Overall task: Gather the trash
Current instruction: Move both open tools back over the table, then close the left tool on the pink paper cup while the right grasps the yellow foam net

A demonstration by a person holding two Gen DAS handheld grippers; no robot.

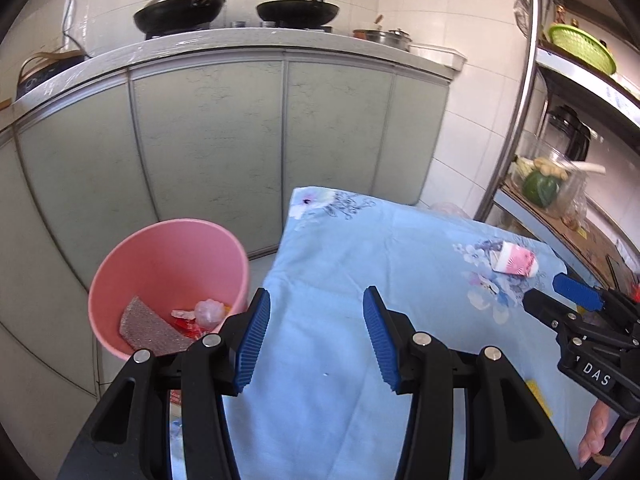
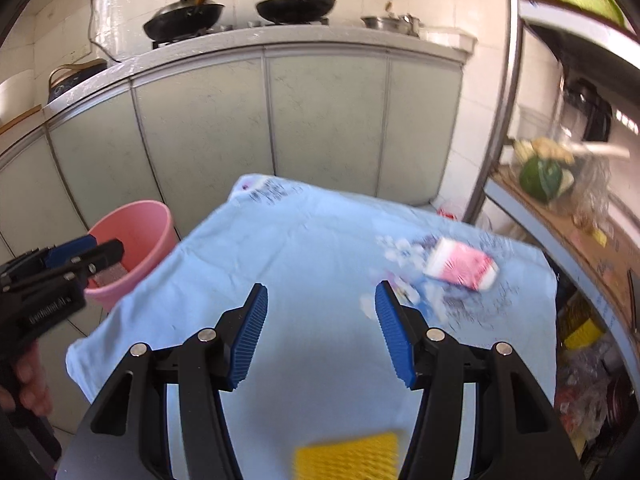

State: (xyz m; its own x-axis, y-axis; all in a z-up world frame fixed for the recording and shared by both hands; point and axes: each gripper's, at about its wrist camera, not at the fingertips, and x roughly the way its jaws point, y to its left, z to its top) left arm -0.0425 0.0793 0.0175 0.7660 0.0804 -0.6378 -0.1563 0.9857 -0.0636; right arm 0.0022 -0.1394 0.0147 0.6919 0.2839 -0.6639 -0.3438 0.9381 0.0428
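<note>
A pink bin (image 1: 168,256) stands on the floor left of the table and holds a grey scouring pad (image 1: 148,326) and crumpled wrappers (image 1: 208,312). A pink and white packet (image 1: 516,261) lies at the far right of the blue floral cloth (image 1: 360,280). My left gripper (image 1: 316,338) hovers open and empty over the cloth's left part, beside the bin. My right gripper (image 2: 320,330) is open and empty above the cloth, with the packet (image 2: 462,266) ahead to its right and a yellow sponge (image 2: 348,456) just below its fingers. The bin (image 2: 136,236) shows at left.
Grey-green cabinets (image 1: 240,132) with woks (image 1: 180,8) on the counter stand behind the table. A metal shelf rack (image 1: 516,120) with a green squash (image 1: 540,188) and a green basket (image 1: 582,46) rises on the right. A hand (image 2: 34,384) holds the left gripper.
</note>
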